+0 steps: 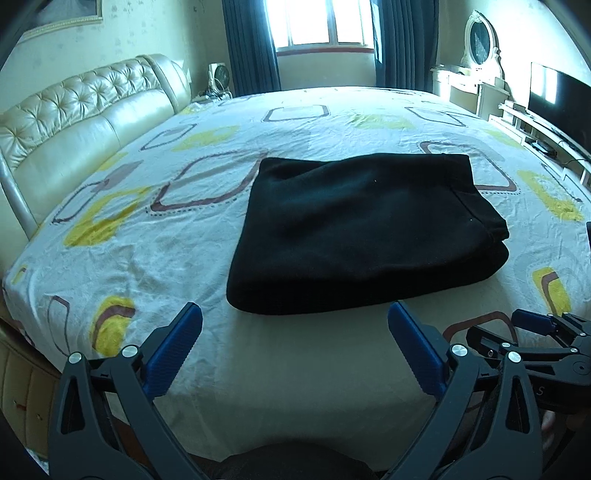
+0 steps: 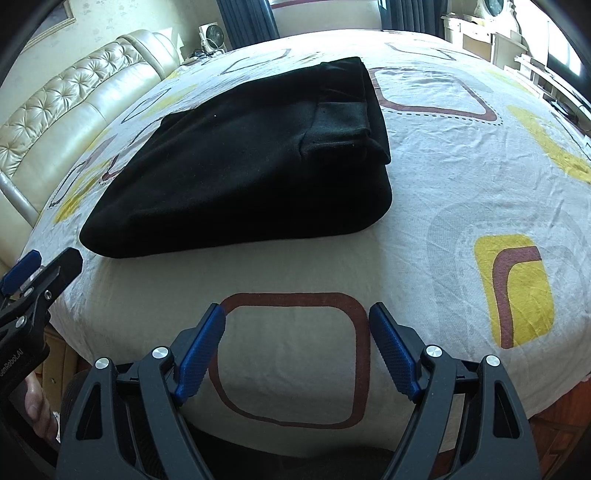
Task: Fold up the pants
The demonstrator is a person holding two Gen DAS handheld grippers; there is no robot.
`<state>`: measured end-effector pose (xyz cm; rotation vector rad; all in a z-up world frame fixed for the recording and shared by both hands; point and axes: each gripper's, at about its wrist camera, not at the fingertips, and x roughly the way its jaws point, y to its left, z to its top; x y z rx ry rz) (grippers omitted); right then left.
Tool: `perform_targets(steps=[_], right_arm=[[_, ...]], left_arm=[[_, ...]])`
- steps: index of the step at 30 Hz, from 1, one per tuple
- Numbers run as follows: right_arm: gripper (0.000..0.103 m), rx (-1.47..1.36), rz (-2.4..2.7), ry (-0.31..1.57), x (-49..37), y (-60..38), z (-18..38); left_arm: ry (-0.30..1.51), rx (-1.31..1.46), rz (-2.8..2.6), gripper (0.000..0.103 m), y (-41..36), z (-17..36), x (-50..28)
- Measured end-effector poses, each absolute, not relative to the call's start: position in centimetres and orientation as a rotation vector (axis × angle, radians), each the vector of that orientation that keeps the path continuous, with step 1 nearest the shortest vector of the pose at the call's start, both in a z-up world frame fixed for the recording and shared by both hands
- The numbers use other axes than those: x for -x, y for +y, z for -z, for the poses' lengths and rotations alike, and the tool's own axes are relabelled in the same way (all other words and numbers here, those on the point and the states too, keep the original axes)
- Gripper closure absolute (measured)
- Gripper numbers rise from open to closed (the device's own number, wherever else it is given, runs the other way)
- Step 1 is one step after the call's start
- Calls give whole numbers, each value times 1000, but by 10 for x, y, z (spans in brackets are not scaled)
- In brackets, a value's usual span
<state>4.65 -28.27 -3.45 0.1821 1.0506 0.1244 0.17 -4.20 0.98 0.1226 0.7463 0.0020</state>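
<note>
Black pants (image 1: 365, 229) lie folded into a compact rectangle on the bed, with the waistband edge on the right side; they also show in the right wrist view (image 2: 243, 166). My left gripper (image 1: 295, 314) is open and empty, just short of the pants' near edge. My right gripper (image 2: 297, 314) is open and empty above the bare sheet, in front of and to the right of the pants. The right gripper shows at the lower right of the left wrist view (image 1: 546, 332); the left gripper shows at the left edge of the right wrist view (image 2: 40, 273).
The bed sheet (image 1: 184, 258) is white with yellow and brown squares. A cream tufted headboard (image 1: 74, 110) runs along the left. A window with dark curtains (image 1: 321, 22), a dresser with mirror (image 1: 480, 44) and a TV (image 1: 557, 96) stand beyond the bed.
</note>
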Motion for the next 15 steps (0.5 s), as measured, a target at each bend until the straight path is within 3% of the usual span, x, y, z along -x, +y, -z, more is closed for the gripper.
perform_targets(steps=[8, 15], right_arm=[[24, -256, -147, 1050, -46, -295, 20], [17, -266, -48, 805, -134, -366, -52]], left_arm=[[700, 12, 174, 2, -20, -48, -27], [712, 44, -90, 2, 109, -21, -160]])
